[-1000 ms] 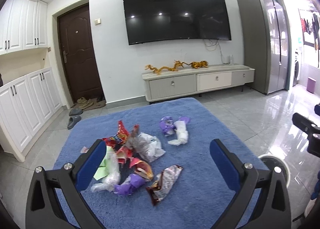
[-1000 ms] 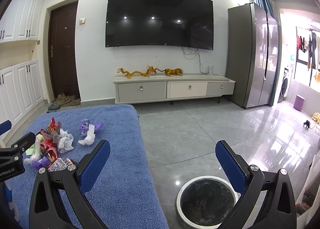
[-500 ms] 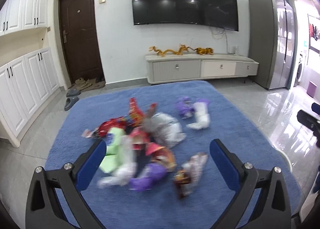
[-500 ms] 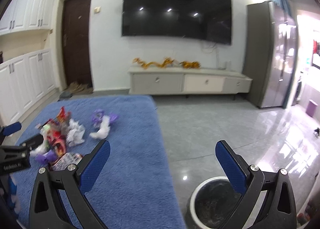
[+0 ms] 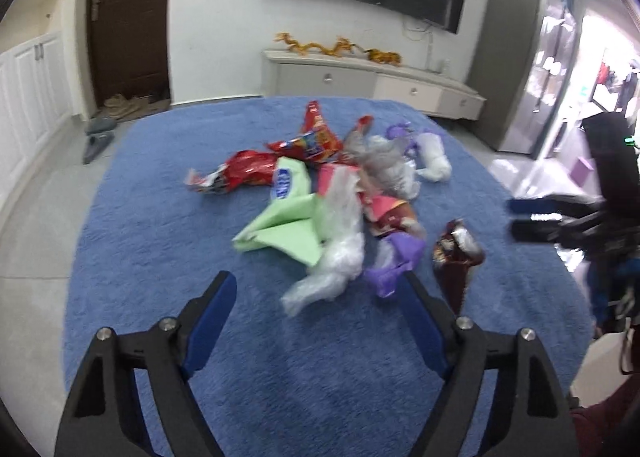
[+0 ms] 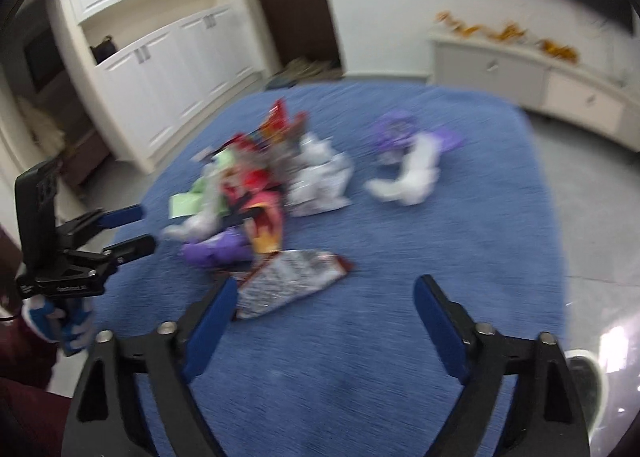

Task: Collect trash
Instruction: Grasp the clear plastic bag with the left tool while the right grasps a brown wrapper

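Both grippers, left gripper [image 5: 318, 299] and right gripper [image 6: 324, 303], are closing on nothing. Every wrapper in the trash pile [image 5: 336, 193] lies uncollected on the blue rug [image 5: 160, 237]; the bin [image 6: 586, 381] waits beside it.

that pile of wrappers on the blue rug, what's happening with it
A person is holding a pair of tongs in each hand over the blue rug, collecting trash. The left tongs point at the clear plastic bag and purple wrapper; the right tongs are beside the silver and brown wrapper. Both are closing, with nothing gripped yet.
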`<state>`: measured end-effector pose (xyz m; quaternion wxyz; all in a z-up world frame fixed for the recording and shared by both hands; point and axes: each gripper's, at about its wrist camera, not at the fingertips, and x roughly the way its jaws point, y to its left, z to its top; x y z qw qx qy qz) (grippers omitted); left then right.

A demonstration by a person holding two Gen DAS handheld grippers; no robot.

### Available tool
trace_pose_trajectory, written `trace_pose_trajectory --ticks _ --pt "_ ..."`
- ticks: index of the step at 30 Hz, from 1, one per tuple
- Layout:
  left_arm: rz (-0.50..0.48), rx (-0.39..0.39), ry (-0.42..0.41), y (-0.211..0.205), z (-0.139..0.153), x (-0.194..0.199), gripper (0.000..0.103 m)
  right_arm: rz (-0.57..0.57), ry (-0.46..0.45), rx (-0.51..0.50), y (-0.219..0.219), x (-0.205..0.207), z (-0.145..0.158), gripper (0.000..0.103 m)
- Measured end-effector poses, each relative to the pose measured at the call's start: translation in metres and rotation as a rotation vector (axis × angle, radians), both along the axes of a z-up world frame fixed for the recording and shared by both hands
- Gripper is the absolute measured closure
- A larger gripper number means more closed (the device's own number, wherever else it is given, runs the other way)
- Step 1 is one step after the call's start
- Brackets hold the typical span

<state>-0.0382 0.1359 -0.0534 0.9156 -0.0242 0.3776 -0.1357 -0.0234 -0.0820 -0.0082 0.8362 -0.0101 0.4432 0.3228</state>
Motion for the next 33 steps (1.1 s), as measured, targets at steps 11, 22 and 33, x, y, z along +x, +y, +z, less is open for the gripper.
trace_pose_trajectory --ticks 11,22,33 --pt "-0.018 -0.147 0.123 -0.004 -0.024 0.035 0.023 0.046 0.16 0.014 0.047 0.025 -0.035 0.022" --pt "0.033 -0.213 0.169 -0.01 -0.029 0.062 0.049 0.063 0.178 -0.001 0.056 0.033 -0.05 0.053" --pt "0.029 -0.286 0.167 -0.011 -0.029 0.013 0.073 0.093 0.144 0.059 0.034 0.011 -0.039 0.091"
